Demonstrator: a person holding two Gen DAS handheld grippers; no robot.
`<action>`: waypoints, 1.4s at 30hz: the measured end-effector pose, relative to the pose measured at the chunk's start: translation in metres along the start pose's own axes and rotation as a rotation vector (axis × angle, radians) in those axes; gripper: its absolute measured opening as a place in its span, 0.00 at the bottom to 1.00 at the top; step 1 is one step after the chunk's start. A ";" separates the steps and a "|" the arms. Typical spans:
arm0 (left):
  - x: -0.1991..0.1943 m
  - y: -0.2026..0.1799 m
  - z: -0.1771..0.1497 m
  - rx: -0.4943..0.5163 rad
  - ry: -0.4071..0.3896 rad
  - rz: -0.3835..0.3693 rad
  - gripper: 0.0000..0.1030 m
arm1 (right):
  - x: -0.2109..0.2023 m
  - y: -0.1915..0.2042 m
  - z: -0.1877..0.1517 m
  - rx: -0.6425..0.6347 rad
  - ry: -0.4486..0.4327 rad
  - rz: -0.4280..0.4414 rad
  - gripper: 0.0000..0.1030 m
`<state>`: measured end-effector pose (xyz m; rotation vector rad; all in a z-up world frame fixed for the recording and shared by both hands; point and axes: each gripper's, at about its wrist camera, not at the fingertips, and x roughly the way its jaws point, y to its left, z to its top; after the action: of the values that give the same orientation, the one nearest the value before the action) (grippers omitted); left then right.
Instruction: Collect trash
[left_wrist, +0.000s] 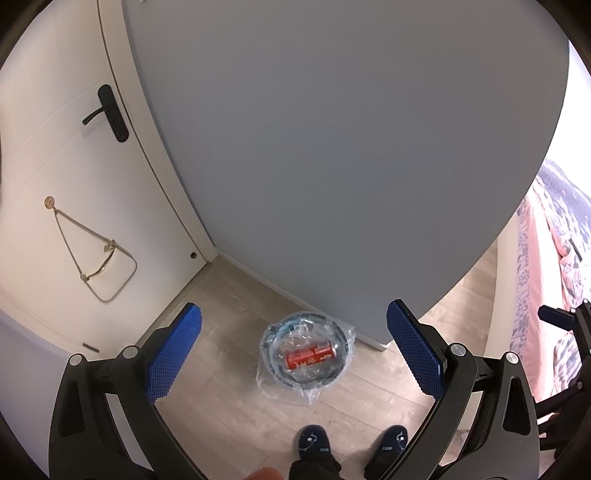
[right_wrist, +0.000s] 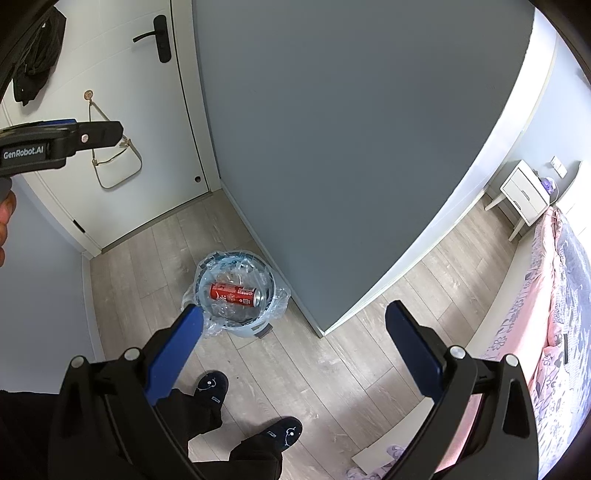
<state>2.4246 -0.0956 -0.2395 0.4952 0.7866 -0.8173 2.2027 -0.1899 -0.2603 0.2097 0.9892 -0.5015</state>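
A red drink can (left_wrist: 309, 356) lies on its side inside a small round bin (left_wrist: 277, 373) lined with a clear plastic bag, standing on the wood floor by the grey wall's corner. It also shows in the right wrist view, the can (right_wrist: 235, 294) in the bin (right_wrist: 258, 326). My left gripper (left_wrist: 294, 345) is open and empty, held high above the bin. My right gripper (right_wrist: 294, 343) is open and empty, also well above the floor. The left gripper's body (right_wrist: 62, 142) shows at the upper left of the right wrist view.
A white door (left_wrist: 74, 177) with a black handle (left_wrist: 110, 112) and a hanging strap is at the left. A grey wall (left_wrist: 332, 147) fills the middle. A bed with pink floral bedding (right_wrist: 554, 314) lies right, a white nightstand (right_wrist: 524, 195) beyond. The person's slippered feet (right_wrist: 251, 410) stand below.
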 end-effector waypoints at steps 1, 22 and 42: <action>0.000 0.001 0.000 -0.002 0.001 -0.001 0.95 | 0.000 0.000 0.000 0.000 0.000 0.000 0.94; 0.001 0.006 -0.008 -0.009 0.023 0.013 0.95 | 0.004 0.012 0.005 -0.008 0.001 0.012 0.94; 0.004 0.004 -0.005 -0.013 0.030 0.010 0.95 | 0.005 0.009 0.002 -0.001 0.002 0.012 0.94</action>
<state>2.4270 -0.0917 -0.2456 0.5003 0.8162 -0.7971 2.2110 -0.1845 -0.2637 0.2148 0.9897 -0.4896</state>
